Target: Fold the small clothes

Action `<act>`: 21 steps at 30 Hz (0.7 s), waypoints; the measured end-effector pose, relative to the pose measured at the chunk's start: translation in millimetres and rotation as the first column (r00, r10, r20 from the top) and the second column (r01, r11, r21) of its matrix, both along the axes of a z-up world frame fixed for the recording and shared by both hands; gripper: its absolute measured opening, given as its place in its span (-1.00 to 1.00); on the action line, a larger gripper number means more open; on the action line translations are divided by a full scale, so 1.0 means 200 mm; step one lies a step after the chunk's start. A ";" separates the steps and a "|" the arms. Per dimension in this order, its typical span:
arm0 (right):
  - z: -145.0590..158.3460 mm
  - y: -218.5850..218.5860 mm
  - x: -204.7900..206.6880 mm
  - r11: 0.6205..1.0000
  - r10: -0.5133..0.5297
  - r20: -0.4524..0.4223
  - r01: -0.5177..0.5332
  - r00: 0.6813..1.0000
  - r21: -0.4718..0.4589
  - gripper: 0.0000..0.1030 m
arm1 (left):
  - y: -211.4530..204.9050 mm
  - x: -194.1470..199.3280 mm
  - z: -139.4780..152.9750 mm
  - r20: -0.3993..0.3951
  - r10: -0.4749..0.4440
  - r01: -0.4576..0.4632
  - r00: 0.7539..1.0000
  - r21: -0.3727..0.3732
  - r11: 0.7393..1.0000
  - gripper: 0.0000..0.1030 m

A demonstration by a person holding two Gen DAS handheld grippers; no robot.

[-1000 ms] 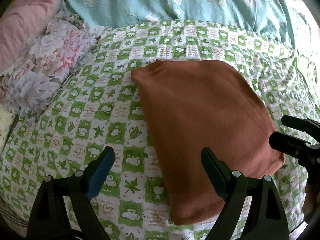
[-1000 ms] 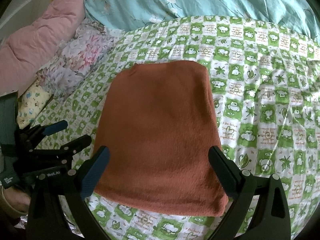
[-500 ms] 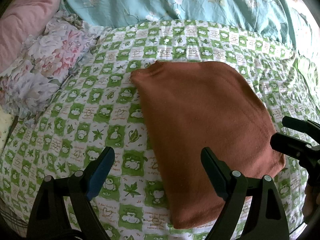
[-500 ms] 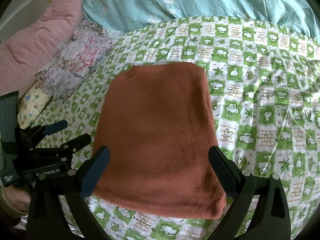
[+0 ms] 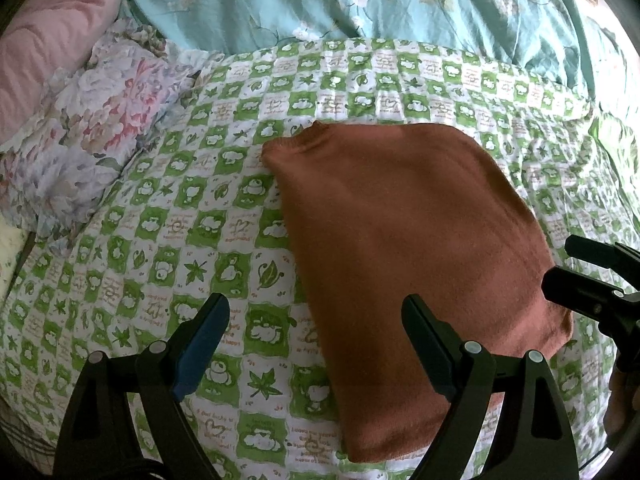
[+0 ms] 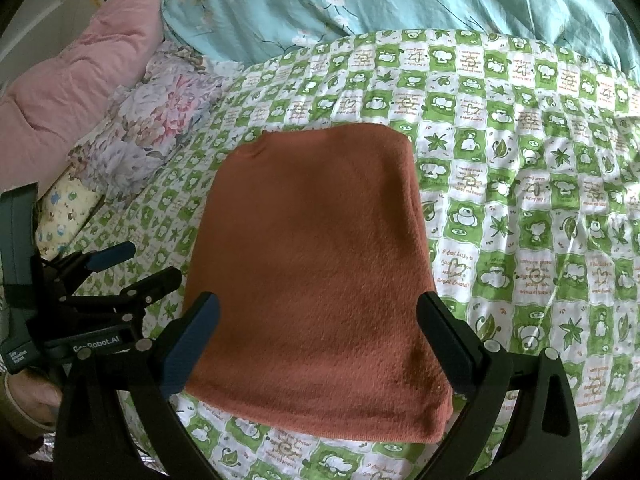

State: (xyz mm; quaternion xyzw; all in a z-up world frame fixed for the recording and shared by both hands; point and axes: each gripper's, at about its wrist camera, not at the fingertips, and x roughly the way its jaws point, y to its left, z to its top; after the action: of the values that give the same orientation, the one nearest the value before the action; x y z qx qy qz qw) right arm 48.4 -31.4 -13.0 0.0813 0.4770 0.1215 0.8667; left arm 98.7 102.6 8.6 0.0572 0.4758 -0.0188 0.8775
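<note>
A bed, spread with a green-and-white checked sheet [image 6: 520, 208]. On it we find the rust-brown garment [image 6: 316, 280] folded into a flat rectangle, lying at mid-sheet. Our right gripper [image 6: 318, 322] hovers over its near edge, jaws wide apart, holding nothing. Our left gripper [image 5: 316, 330] stands just left of the garment, jaws equally wide and empty, its right finger over the cloth. Beyond lie a floral pillow [image 5: 84, 152], a pink quilt [image 6: 68, 92] and a teal duvet [image 5: 360, 4].
</note>
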 end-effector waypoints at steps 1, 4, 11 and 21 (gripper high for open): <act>0.00 0.00 0.00 1.000 0.000 0.000 0.000 1.000 0.001 0.92 | 0.00 0.00 0.00 0.002 -0.001 0.001 1.000 0.001 1.000 0.72; 0.00 -0.01 0.01 1.000 -0.001 -0.001 0.001 1.000 0.003 0.92 | 0.00 0.01 0.00 0.006 -0.002 0.002 1.000 0.004 1.000 0.72; -0.01 -0.01 0.03 1.000 -0.005 0.000 0.005 1.000 0.005 0.92 | 0.00 0.02 0.00 0.010 0.001 -0.001 1.000 0.007 1.000 0.72; 0.00 0.00 0.03 1.000 -0.028 0.016 0.028 0.999 0.009 0.92 | 0.05 0.05 0.02 0.018 0.027 -0.027 0.999 0.003 1.000 0.72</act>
State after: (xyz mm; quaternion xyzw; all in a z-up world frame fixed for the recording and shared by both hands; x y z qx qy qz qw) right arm 54.8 -31.0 -13.9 0.0909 0.4682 0.1121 0.8717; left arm 108.8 112.5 11.7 0.0524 0.4686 -0.0057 0.8818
